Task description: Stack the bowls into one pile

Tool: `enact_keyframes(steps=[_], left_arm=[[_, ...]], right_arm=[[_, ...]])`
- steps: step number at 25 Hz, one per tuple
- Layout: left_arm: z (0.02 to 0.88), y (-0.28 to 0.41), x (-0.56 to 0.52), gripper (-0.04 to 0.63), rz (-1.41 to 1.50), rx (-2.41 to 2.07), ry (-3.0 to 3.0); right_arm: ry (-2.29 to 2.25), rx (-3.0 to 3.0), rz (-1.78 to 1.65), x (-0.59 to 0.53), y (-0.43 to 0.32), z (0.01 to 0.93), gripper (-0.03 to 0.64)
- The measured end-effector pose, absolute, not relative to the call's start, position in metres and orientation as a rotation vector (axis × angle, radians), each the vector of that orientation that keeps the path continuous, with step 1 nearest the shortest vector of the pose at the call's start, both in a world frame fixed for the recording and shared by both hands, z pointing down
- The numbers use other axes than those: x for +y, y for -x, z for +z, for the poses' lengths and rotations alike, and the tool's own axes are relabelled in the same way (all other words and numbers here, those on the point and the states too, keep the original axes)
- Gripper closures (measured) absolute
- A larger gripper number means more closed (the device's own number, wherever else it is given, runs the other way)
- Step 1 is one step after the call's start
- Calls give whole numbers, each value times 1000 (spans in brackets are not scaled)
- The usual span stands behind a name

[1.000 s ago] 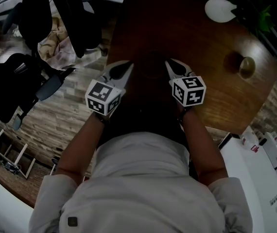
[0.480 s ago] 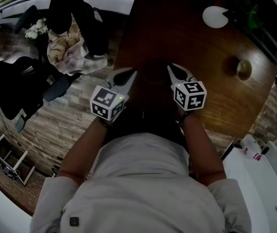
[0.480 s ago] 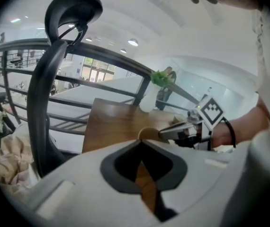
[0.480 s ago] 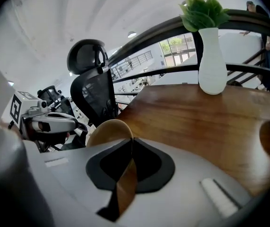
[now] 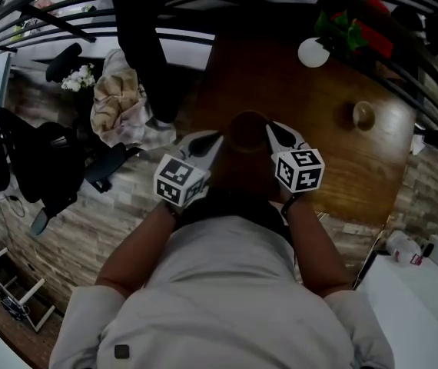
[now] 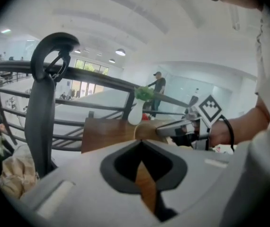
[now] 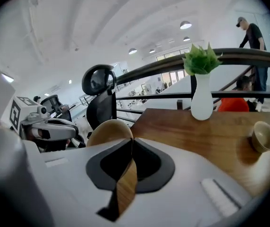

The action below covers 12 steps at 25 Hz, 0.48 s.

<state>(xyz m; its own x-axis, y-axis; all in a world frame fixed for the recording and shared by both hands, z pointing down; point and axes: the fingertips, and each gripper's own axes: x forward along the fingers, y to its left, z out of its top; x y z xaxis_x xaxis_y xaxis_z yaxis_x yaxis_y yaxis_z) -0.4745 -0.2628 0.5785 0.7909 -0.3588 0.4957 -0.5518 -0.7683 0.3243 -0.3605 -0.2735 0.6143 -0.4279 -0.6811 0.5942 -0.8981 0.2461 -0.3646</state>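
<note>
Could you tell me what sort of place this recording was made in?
Probably a large open-plan office or lab hall: a wooden table stands by a dark metal railing, black office chairs stand on the plank floor, and a bright hall with ceiling lights shows beyond the railing.

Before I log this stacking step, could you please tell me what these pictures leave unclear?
Held bowl, between left gripper and right gripper: head view is dark, gripper bodies cover it in both gripper views; single or nested unclear.
Small bowl: its inside, largely hidden by its rim in the right gripper view, too small in the head view.
Table near edge: head view, under the person's torso.
</note>
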Motion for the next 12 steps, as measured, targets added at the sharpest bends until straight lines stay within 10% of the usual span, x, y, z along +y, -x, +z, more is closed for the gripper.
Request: enact_keyframes(steps=[12], left_arm=[[461,487,-265,591,441,-679,-2764]], right_arm=[[-1674,-2273,811,-252,363,503,597]])
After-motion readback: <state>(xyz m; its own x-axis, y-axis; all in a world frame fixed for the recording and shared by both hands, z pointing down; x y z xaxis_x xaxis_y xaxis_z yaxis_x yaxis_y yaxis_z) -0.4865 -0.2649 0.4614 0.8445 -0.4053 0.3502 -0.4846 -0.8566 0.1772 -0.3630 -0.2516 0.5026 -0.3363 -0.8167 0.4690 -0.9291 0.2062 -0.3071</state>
